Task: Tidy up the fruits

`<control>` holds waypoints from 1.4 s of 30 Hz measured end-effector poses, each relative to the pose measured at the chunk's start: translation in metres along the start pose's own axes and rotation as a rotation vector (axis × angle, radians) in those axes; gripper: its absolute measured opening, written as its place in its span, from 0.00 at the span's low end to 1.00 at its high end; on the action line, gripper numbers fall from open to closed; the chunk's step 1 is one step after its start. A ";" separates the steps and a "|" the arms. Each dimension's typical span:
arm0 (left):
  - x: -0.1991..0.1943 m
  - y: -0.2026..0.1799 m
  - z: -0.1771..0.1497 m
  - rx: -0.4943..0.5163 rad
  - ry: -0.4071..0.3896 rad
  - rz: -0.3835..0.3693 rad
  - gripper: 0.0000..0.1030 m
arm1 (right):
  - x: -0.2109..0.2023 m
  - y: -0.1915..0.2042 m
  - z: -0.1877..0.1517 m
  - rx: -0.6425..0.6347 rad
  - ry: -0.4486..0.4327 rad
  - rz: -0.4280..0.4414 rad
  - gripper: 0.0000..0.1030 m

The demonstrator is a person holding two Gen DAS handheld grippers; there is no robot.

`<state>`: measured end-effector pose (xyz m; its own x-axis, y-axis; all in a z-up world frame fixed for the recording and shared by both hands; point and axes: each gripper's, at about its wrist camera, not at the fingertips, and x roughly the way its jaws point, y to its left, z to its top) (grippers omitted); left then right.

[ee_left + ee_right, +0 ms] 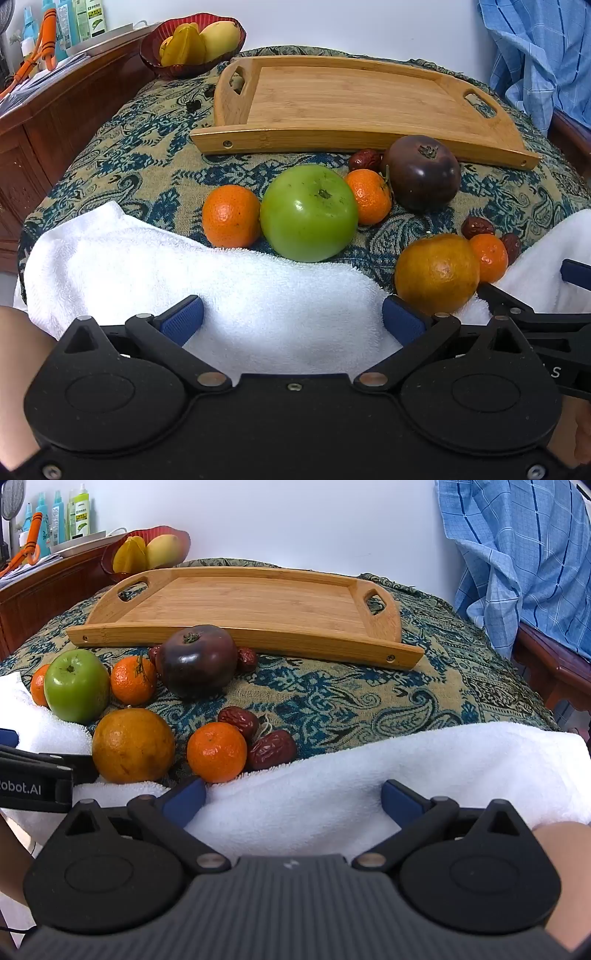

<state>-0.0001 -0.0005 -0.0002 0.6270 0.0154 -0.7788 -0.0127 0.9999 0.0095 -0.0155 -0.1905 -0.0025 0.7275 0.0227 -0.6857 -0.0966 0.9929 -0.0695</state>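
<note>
Fruits, among them a green apple (308, 213) and a large orange (133, 745), lie near the bamboo tray (343, 99), while left hand-held gripper (291, 319) and right hand-held gripper (293, 799) rest released on the white towel (147, 266).

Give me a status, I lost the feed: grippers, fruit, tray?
Left gripper and right gripper open, empty, over the towel. Fruit loose on the cloth, apple nearest left. Tray empty, nothing blocking.

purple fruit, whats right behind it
A red date sits behind the purple fruit, another peeks out at its other side, partly covered. Beyond them is the wooden tray, with nothing on it.
</note>
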 end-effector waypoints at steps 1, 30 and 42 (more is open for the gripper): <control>0.000 0.000 0.000 0.000 0.000 -0.002 1.00 | 0.000 0.000 0.000 -0.001 -0.001 -0.001 1.00; 0.001 0.000 0.001 0.000 -0.003 -0.002 1.00 | -0.001 0.000 -0.001 -0.004 -0.011 0.003 1.00; 0.001 0.000 0.001 0.001 -0.004 -0.001 1.00 | -0.001 0.000 -0.001 -0.004 -0.012 0.003 1.00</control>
<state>0.0011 -0.0002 -0.0001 0.6304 0.0149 -0.7762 -0.0119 0.9999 0.0095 -0.0168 -0.1912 -0.0030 0.7353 0.0272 -0.6772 -0.1015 0.9924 -0.0703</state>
